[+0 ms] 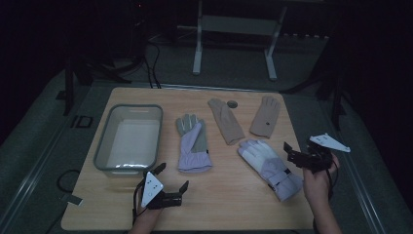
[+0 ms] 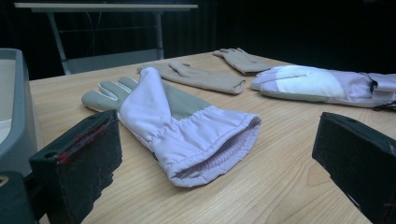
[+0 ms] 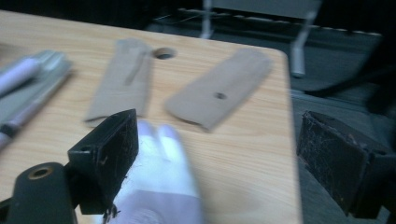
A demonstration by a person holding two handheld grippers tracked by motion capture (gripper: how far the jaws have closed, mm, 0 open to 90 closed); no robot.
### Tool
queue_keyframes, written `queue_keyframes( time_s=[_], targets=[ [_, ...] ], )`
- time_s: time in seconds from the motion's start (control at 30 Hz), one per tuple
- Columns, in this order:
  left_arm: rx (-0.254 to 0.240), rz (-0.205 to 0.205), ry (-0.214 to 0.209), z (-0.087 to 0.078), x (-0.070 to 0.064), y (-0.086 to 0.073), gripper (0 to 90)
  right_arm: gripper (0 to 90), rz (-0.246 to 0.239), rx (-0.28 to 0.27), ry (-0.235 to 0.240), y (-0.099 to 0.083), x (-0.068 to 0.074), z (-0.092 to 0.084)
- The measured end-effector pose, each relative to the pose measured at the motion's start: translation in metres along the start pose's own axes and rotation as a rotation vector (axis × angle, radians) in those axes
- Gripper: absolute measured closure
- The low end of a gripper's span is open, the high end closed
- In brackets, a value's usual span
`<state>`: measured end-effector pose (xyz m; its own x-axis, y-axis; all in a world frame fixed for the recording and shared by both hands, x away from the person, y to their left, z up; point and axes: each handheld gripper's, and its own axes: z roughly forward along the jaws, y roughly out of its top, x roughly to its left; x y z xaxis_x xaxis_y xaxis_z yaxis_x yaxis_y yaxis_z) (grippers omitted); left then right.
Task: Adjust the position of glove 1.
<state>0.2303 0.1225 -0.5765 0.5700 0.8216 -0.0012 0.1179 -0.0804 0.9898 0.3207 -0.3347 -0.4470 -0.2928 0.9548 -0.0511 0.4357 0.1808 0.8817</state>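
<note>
Four gloves lie on the wooden table (image 1: 229, 195). A lilac glove with a grey palm (image 1: 193, 144) (image 2: 187, 126) rests mid-table, cuff toward me. My left gripper (image 1: 173, 176) (image 2: 217, 177) hovers open just short of that cuff, holding nothing. A lilac and white glove (image 1: 270, 165) (image 3: 163, 172) lies at the right, blurred below my right gripper (image 1: 299, 145) (image 3: 222, 158), which is open and empty above the table's right edge. Two beige gloves (image 1: 225, 121) (image 1: 266, 116) lie flat at the back.
A grey plastic tub (image 1: 104, 136) (image 2: 16, 107) stands at the left of the table, beside my left gripper. A round hole (image 1: 233, 103) (image 3: 163, 53) sits in the tabletop between the beige gloves. White table legs (image 1: 197, 53) stand on the floor beyond.
</note>
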Motion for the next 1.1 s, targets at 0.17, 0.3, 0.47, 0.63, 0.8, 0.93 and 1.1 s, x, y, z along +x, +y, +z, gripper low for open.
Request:
queue_keyframes(
  time_s=[0.17, 0.3, 0.47, 0.63, 0.8, 0.93, 1.1],
  targets=[
    [-0.002, -0.004, -0.001, 0.000, 0.000, 0.000, 1.9, 12.5, -0.031, 0.018, 0.086, 0.015, 0.023, 0.011],
    [-0.002, -0.005, -0.003, 0.000, 0.001, 0.000, 1.9, 12.5, -0.050, 0.034, 0.161, 0.025, 0.044, 0.022],
    [-0.002, -0.005, -0.002, 0.000, 0.001, 0.000, 1.9, 12.4, -0.064, 0.029, 0.223, 0.036, 0.069, 0.031],
    [-0.003, -0.008, -0.005, 0.000, 0.001, 0.000, 1.9, 11.9, -0.123, 0.021, 0.254, 0.048, 0.096, 0.042],
    [-0.001, -0.009, -0.007, 0.000, 0.001, 0.000, 1.9, 11.9, -0.168, 0.046, 0.326, 0.055, 0.121, 0.061],
    [-0.001, -0.010, -0.011, 0.000, 0.001, 0.000, 1.9, 12.3, -0.174, 0.108, 0.359, 0.058, 0.142, 0.083],
    [-0.002, -0.013, -0.018, 0.000, 0.002, 0.000, 1.9, 12.4, -0.189, 0.168, 0.419, 0.059, 0.171, 0.106]
  ],
)
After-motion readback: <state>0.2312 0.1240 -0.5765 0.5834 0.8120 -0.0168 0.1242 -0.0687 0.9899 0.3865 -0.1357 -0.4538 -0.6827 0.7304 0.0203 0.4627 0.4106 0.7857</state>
